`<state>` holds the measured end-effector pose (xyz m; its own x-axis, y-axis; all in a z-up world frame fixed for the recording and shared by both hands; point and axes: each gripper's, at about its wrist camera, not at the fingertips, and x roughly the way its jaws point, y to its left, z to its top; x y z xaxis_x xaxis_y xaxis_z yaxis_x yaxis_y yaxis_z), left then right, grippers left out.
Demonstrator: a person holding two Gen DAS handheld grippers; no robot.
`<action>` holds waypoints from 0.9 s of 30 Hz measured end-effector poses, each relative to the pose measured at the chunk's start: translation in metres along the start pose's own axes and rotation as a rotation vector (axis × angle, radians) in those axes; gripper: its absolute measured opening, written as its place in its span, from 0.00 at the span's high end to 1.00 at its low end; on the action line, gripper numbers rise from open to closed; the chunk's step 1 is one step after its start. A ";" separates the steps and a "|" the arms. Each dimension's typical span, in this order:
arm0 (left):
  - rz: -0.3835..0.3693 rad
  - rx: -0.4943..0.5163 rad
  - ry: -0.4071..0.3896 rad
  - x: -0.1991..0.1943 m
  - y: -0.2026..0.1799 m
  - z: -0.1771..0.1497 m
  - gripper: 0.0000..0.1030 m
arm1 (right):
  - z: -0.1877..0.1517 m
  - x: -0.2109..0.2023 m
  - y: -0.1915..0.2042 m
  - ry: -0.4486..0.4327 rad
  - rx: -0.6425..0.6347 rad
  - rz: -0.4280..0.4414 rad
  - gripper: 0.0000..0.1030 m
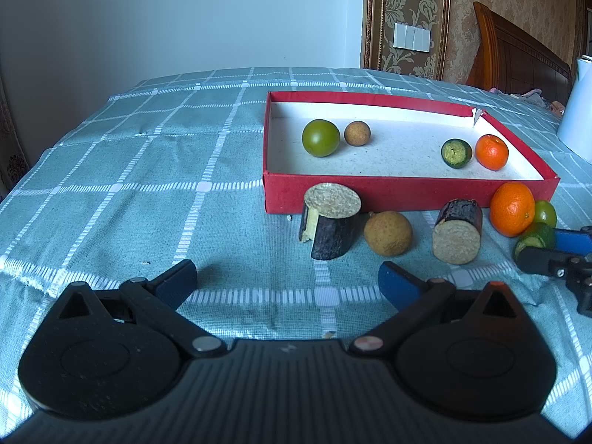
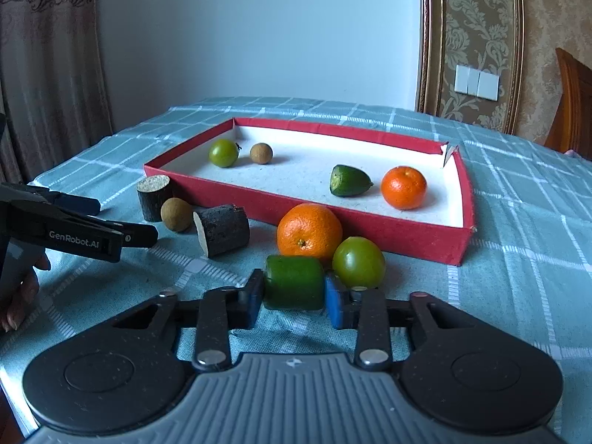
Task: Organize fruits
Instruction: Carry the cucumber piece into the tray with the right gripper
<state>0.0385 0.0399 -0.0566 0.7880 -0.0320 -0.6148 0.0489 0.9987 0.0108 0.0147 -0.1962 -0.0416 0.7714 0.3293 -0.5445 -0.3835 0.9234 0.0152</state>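
Note:
A red box [image 2: 370, 231] [image 1: 370, 196] holds a green round fruit [image 2: 223, 152], a small brown fruit [image 2: 261, 153], a green cucumber piece [image 2: 349, 180] and an orange [image 2: 403, 187]. In front of it on the cloth lie an orange [image 2: 309, 230], a green fruit [image 2: 358, 262], a brown fruit [image 2: 176, 214] and two dark cut pieces [image 2: 222, 229] [image 2: 153, 196]. My right gripper [image 2: 294, 290] is shut on a green cucumber piece [image 2: 294, 285] on the cloth. My left gripper [image 1: 286, 279] is open and empty, short of the dark pieces [image 1: 331, 222] [image 1: 457, 236].
A teal checked cloth [image 1: 148, 185] covers the table. A white jug [image 1: 577, 107] stands at the right. A wooden chair back [image 1: 518, 51] and a wall are behind. The left gripper shows in the right wrist view [image 2: 125, 222].

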 end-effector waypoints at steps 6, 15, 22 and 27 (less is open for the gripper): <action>0.000 0.000 0.000 0.000 0.000 0.000 0.00 | 0.004 -0.009 0.002 -0.024 -0.011 -0.007 0.70; 0.000 0.000 0.000 0.000 0.000 0.000 0.00 | 0.012 -0.016 -0.003 -0.063 -0.010 -0.053 0.71; 0.000 0.000 0.000 0.000 0.000 0.000 0.00 | 0.025 -0.022 -0.016 -0.106 -0.005 -0.091 0.71; 0.000 0.000 0.000 0.000 0.000 0.000 0.00 | 0.047 -0.011 -0.037 -0.134 0.008 -0.149 0.71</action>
<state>0.0386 0.0399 -0.0566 0.7881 -0.0321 -0.6148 0.0490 0.9987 0.0107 0.0444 -0.2249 0.0037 0.8802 0.2118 -0.4248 -0.2566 0.9652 -0.0503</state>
